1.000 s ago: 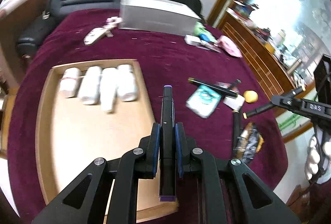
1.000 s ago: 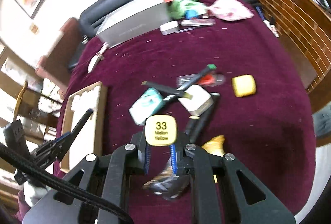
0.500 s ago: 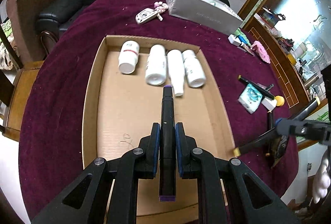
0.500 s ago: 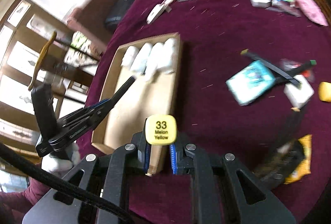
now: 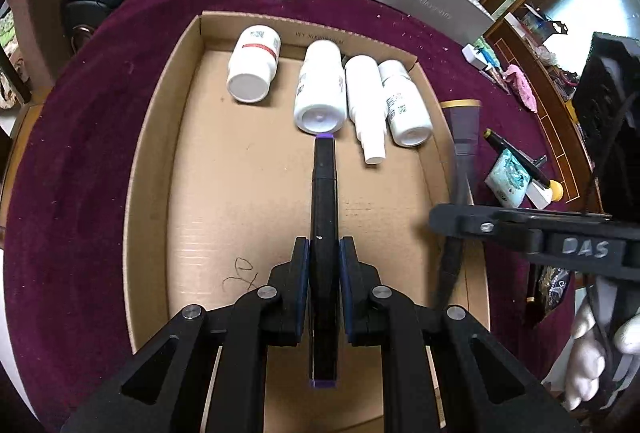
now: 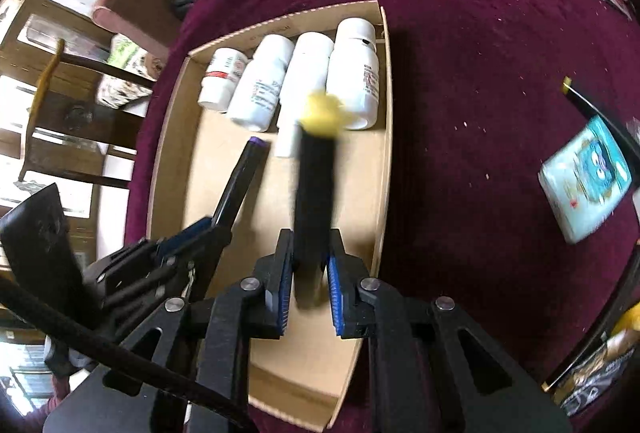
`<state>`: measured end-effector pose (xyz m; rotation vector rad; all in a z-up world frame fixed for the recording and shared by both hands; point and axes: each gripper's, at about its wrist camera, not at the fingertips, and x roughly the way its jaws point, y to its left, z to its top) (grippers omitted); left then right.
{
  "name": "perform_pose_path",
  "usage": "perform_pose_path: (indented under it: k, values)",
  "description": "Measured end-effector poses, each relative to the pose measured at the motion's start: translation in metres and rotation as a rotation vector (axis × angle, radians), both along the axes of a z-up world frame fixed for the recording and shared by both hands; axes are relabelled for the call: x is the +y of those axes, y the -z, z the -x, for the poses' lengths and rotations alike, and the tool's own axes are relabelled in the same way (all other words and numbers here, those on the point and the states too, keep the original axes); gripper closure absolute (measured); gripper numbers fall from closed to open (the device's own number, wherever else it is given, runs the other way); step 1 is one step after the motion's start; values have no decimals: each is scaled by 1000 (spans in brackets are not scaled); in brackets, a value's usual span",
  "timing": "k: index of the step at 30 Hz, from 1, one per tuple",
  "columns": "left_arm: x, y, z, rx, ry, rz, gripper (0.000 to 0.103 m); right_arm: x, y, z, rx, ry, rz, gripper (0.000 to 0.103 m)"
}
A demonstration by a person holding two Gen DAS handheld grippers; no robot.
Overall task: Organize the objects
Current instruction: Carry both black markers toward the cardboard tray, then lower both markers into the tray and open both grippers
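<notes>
Two pens hang over the box [image 5: 160, 137], each pinched tight: purple pen [image 5: 325, 201] in my left gripper [image 5: 324, 289], yellow pen [image 6: 316, 193] in my right gripper [image 6: 306, 293]. Next I lower them below the bottles [image 5: 320, 89] and let go.

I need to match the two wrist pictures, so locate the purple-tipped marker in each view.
Left wrist: the purple-tipped marker runs up the centre, clamped in the left tool.
Right wrist: the same marker slants at left of centre, over the cardboard box.
Shared landmark: the row of white bottles at the box's far end.
</notes>
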<state>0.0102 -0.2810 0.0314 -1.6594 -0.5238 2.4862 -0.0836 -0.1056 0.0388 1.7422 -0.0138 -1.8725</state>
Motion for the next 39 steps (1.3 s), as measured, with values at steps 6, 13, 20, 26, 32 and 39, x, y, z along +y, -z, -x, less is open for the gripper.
perform_pose_path:
  k: [6, 13, 20, 26, 32, 39]
  values:
    - [5, 4, 6, -7, 2, -6, 92, -7, 21, 2, -40, 13, -45, 90]
    - [12, 3, 12, -5, -5, -5, 92, -6, 20, 6, -24, 21, -53, 90]
    - [12, 0, 13, -6, -20, -9, 71, 1, 19, 4, -32, 47, -29, 90]
    - [14, -17, 3, 31, 7, -20, 44, 12, 6, 0, -12, 78, 9, 81]
    - [22, -43, -5, 71, -22, 67, 28, 31, -25, -7, 64, 97, 60, 60]
    - [35, -55, 1, 16, 3, -108, 8, 70, -63, -7, 184, 194, 102, 58]
